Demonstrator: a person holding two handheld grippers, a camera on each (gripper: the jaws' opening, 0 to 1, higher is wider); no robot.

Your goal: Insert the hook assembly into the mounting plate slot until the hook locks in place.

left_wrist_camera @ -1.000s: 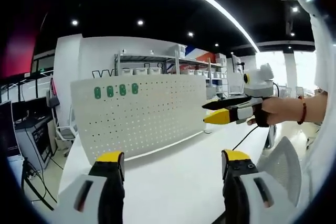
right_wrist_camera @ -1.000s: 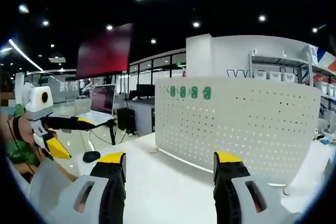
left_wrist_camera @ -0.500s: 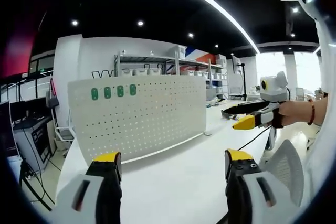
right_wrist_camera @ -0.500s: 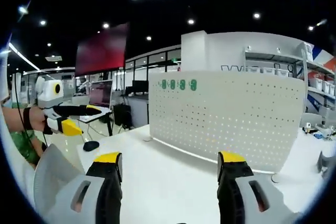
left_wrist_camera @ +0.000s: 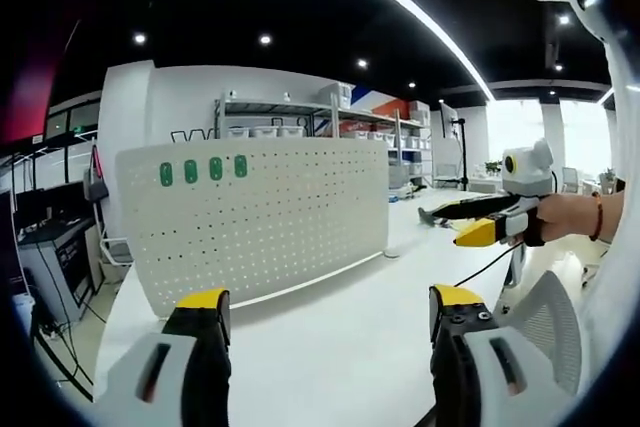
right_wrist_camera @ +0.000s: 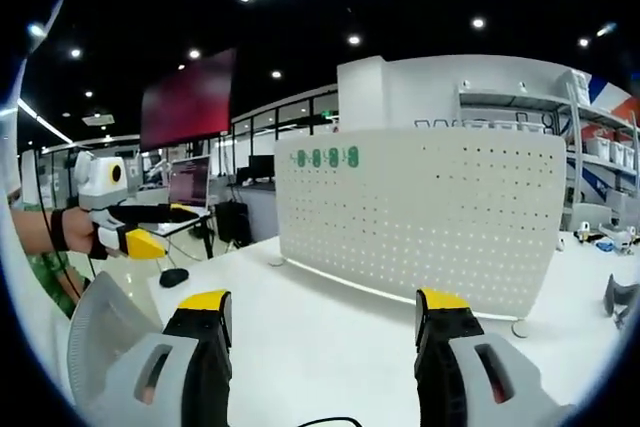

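White perforated mounting plate (left_wrist_camera: 255, 217) stands upright on the table (left_wrist_camera: 350, 317) across the middle of the left gripper view, four green tags (left_wrist_camera: 200, 169) at its upper left. Below it the left gripper (left_wrist_camera: 320, 309) has its jaws spread and empty, and at right a hand (left_wrist_camera: 565, 217) holds the right gripper (left_wrist_camera: 470, 222). In the right gripper view, the left gripper sits at left, the plate mid-frame, and the right gripper's jaws at bottom are likewise spread, empty.

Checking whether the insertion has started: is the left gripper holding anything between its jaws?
No. The left gripper stands open with just bare white table between its jaws, short of the pegboard.
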